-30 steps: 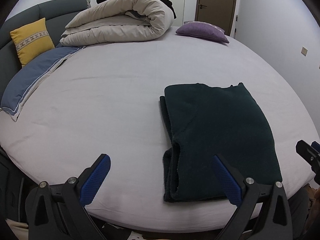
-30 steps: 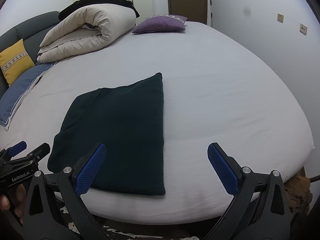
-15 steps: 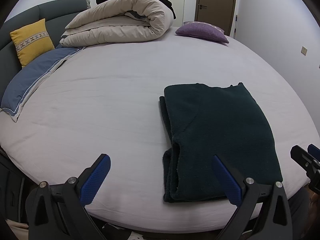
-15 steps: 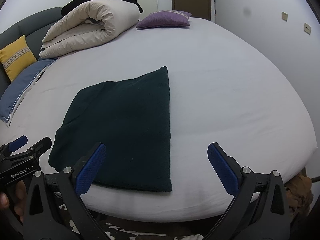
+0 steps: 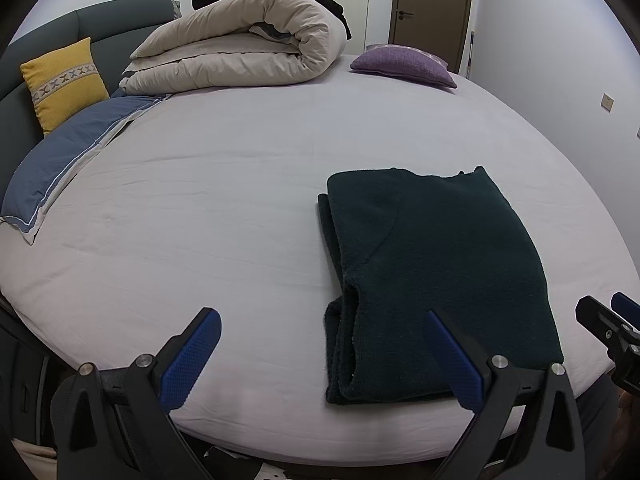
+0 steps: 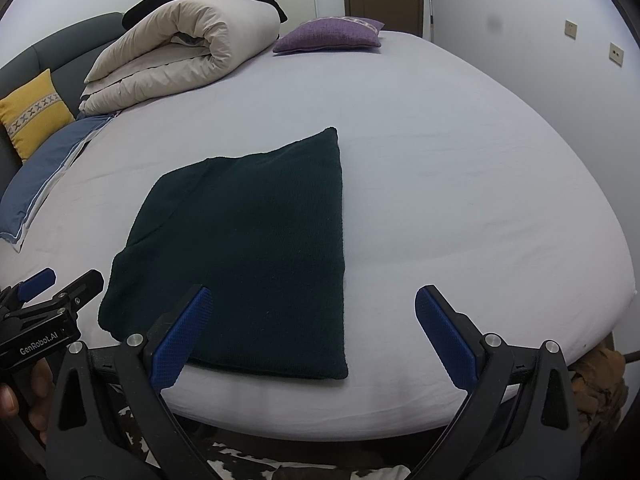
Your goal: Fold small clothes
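Observation:
A dark green knitted garment (image 5: 432,276) lies folded flat near the front edge of the bed; it also shows in the right wrist view (image 6: 248,248). My left gripper (image 5: 320,354) is open and empty, held above the bed's front edge, with its right finger over the garment's near edge. My right gripper (image 6: 310,332) is open and empty above the garment's near right corner. The left gripper shows at the left of the right wrist view (image 6: 52,300), and the right gripper at the right of the left wrist view (image 5: 612,328).
The bed (image 5: 200,200) has a light sheet. A rolled beige duvet (image 5: 248,48), a purple cushion (image 5: 404,66), a yellow cushion (image 5: 64,80) and a blue pillow (image 5: 60,156) lie at the back and left. A wall stands to the right.
My right gripper has moved forward and a little left, closer over the garment's near edge. My left gripper has barely moved. Both stay open.

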A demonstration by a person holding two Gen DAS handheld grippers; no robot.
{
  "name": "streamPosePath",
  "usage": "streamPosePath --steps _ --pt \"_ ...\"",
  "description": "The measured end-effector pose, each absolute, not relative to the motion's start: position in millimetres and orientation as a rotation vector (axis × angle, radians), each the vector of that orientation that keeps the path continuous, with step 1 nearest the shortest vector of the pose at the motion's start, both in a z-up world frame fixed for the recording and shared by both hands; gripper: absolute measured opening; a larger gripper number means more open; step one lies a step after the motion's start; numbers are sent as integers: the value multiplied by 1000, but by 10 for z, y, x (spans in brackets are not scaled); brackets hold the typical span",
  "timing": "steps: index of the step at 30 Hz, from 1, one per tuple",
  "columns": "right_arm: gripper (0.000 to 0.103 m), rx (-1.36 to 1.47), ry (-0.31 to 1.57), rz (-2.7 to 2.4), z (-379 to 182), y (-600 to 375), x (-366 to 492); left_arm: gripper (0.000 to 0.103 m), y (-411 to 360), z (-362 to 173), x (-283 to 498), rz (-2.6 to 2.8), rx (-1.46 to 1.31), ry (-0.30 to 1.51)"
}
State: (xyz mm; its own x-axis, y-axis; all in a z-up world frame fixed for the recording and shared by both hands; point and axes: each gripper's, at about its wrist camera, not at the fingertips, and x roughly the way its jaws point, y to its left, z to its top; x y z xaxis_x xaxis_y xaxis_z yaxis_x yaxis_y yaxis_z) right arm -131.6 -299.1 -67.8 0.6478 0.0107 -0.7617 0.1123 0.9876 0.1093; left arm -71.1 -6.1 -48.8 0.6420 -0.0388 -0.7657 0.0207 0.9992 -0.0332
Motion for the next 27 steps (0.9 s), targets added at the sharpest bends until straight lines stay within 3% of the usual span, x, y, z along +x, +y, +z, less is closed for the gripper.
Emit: streamPosePath --steps 27 --pt "103 154 863 -59 -705 -2910 -1300 103 -102 -496 -726 -34 -24 877"
